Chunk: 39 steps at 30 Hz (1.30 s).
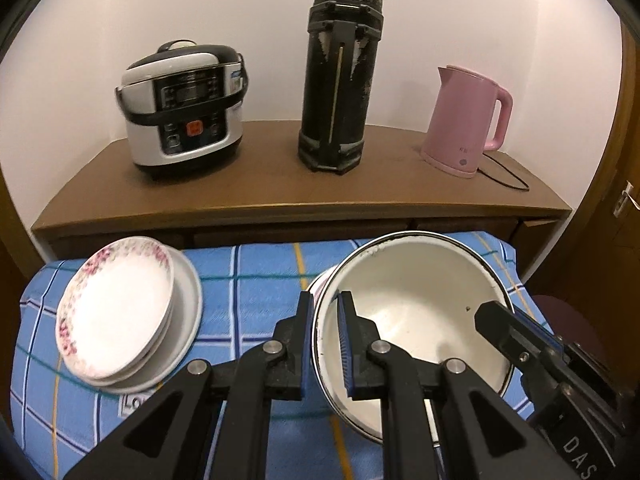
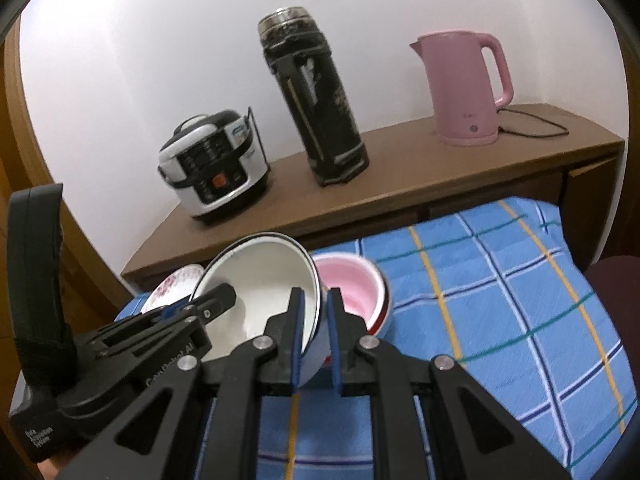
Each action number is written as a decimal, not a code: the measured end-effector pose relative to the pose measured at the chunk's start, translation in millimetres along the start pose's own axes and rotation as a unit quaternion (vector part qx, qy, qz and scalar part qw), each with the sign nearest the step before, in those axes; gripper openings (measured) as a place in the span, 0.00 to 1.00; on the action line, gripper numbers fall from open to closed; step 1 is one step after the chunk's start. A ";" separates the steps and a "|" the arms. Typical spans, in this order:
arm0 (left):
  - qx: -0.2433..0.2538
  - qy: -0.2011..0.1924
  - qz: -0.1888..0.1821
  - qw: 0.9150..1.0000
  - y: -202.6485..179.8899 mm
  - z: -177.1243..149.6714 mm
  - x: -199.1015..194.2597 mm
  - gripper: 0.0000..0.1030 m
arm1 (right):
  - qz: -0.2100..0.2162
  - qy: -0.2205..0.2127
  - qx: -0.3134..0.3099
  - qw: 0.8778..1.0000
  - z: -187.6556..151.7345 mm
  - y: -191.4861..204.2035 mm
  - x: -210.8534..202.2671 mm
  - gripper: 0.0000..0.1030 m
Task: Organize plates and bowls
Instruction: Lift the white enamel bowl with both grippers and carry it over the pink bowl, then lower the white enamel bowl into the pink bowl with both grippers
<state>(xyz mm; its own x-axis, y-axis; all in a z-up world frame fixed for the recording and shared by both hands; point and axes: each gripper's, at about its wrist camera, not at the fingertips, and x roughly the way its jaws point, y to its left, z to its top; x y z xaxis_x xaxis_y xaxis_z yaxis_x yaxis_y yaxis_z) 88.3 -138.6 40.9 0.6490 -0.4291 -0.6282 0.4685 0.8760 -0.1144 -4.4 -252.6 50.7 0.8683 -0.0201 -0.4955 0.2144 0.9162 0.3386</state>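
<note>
A large white enamel bowl [image 1: 420, 300] [image 2: 260, 280] with a dark rim is held tilted over the blue checked cloth [image 1: 248, 280] [image 2: 500, 280]. My left gripper [image 1: 326, 300] [image 2: 220, 296] is shut on its left rim. On the opposite rim, my right gripper [image 2: 315, 296] [image 1: 492, 312] is shut as well. A smaller bowl with a pink inside [image 2: 348, 284] [image 1: 320, 280] sits just behind the big one, mostly hidden in the left wrist view. A stack of plates [image 1: 116, 308] [image 2: 176, 280] with a floral one on top lies at the left.
Behind the table stands a brown sideboard [image 1: 260, 188] bearing a rice cooker [image 1: 184, 108], a tall black thermos [image 1: 340, 76] and a pink kettle [image 1: 468, 120] with its cord. A dark round seat [image 2: 616, 280] shows at the right edge.
</note>
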 end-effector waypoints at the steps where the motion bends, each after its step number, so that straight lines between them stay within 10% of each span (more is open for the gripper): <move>1: -0.002 0.001 -0.003 1.000 -1.4 3.6 4.5 0.13 | -0.002 -0.001 0.002 1.000 3.4 -2.0 2.3 0.11; 39: -0.025 0.061 -0.010 0.998 -5.9 19.6 71.0 0.14 | -0.027 0.039 0.009 0.999 19.8 -33.8 56.4 0.11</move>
<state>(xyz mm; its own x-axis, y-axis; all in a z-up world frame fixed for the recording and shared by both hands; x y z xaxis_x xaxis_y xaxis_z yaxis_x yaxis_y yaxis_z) 143.4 -178.5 12.1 0.5598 -0.4193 -0.7147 0.4487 0.8785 -0.1639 46.1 -292.6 27.1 0.8184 -0.0366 -0.5735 0.2678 0.9073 0.3242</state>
